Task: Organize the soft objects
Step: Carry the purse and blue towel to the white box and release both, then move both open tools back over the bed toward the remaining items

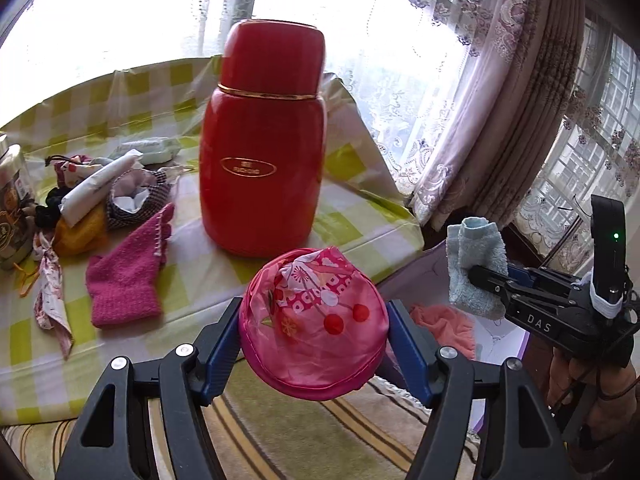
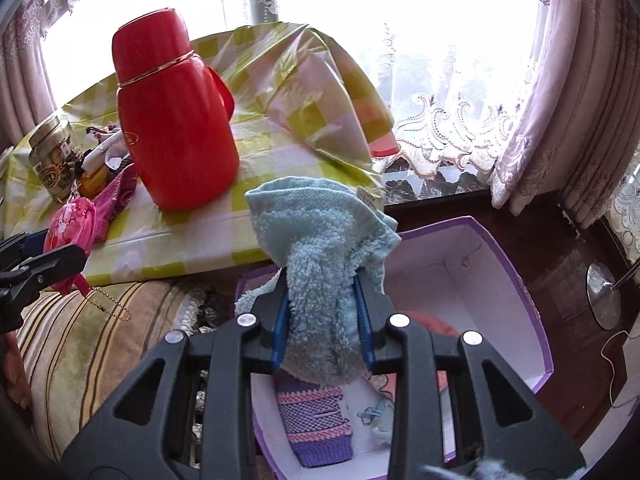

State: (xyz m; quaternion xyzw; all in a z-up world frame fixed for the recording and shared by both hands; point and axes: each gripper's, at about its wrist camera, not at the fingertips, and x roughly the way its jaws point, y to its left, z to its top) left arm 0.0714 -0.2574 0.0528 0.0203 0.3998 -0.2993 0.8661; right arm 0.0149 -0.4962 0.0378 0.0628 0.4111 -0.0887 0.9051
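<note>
Pink pouch (image 1: 316, 328) gripped between left jaws — blue sock (image 2: 320, 264) between right jaws

The bench (image 1: 360, 216) wears a glossy yellow-and-white checked cloth, its far corner folded up in a loose peak. On it stands a tall red flask (image 1: 262, 140), upright. Left of the flask lies a pink knitted glove (image 1: 128, 280), and beyond that a heap of small fabric items (image 1: 100, 192). A labelled jar (image 2: 52, 156) stands at the bench's left end.
</note>
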